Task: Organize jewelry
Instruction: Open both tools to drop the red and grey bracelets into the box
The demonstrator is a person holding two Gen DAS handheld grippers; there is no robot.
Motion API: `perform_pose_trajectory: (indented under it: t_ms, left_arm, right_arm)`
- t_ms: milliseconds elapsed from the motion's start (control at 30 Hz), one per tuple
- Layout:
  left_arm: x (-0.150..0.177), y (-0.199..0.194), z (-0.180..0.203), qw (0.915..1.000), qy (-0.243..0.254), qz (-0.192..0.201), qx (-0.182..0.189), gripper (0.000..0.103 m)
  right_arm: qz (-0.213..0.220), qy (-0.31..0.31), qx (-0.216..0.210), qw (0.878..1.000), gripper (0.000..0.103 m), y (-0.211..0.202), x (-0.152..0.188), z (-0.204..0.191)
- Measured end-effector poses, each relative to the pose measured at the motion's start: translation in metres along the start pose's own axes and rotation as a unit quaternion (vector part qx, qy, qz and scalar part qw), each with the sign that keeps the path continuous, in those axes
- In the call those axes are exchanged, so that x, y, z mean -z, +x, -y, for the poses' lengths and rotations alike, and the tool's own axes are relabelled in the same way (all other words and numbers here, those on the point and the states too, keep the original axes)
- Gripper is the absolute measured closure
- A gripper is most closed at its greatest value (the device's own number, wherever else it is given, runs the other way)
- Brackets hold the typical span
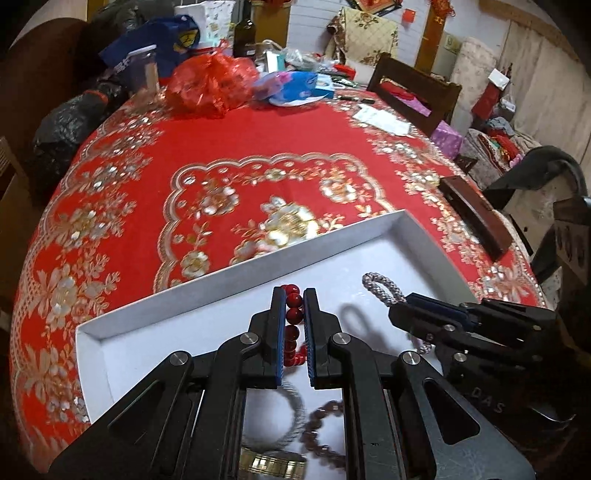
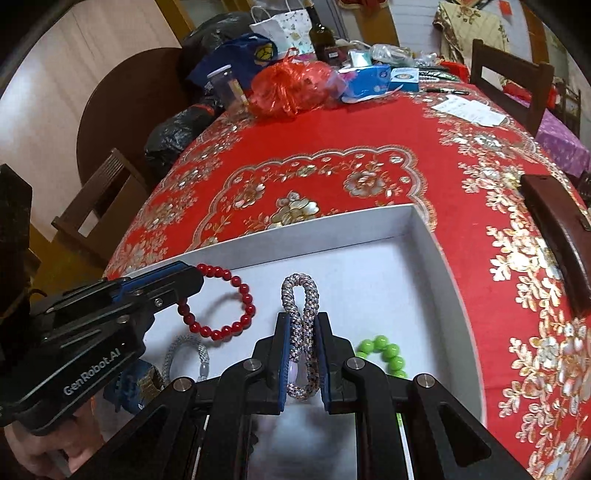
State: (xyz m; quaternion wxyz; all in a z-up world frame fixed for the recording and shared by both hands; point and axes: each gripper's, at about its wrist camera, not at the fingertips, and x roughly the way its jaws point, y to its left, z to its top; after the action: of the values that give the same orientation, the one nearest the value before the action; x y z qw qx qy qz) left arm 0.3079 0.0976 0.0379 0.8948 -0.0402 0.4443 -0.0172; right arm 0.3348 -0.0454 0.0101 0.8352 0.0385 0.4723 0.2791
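A shallow white box [image 1: 280, 258] [image 2: 424, 229] lies on the red flowered tablecloth. My left gripper [image 1: 294, 295] [image 2: 201, 275] is shut on a red bead bracelet [image 1: 293, 317] [image 2: 245, 299], which hangs over the box's left part. My right gripper [image 2: 301, 319] [image 1: 404, 299] is shut on a grey braided cord bracelet [image 2: 299, 295] [image 1: 376, 286], squeezed into a narrow loop over the box's middle. Inside the box lie a green bead bracelet [image 2: 384, 350], a pale grey braided bracelet [image 2: 184, 350] [image 1: 291, 417], a brown bead bracelet [image 1: 325, 424] and a gold band [image 1: 273, 461].
A dark wooden case [image 1: 476, 218] [image 2: 554, 243] lies on the cloth right of the box. At the table's far side stand a red plastic bag [image 1: 210, 85] [image 2: 291, 85], a dark bottle [image 1: 244, 33], blue packets and papers [image 2: 469, 109]. Chairs [image 1: 413, 88] stand around the table.
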Motion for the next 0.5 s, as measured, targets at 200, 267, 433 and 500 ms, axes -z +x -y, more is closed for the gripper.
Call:
perform_pose_trajectory:
  t_ms: [200,267,433,500]
  left_arm:
    - [-0.001,0.004,-0.016,0.9997,-0.013,0.003,-0.022,0.094]
    - [0.0,0.005,-0.023,0.9993,-0.027,0.001,-0.026,0.088]
    - [0.005,-0.007,-0.033,0.9983,-0.051,0.006,-0.027,0.079]
    - [0.008,-0.015,-0.034,0.9981,-0.054,0.011,-0.028,0.078]
  right_arm:
    - [0.013,-0.006,-0.006,1.0,0.066,0.004,-0.001,-0.007]
    - [0.026,-0.006,-0.008,1.0,0.055,0.001,-0.001,-0.006]
    - [0.05,-0.001,-0.007,0.999,0.055,-0.012,-0.004,-0.002]
    - [0.059,0.005,-0.007,0.998,0.055,-0.02,-0.005,0.0]
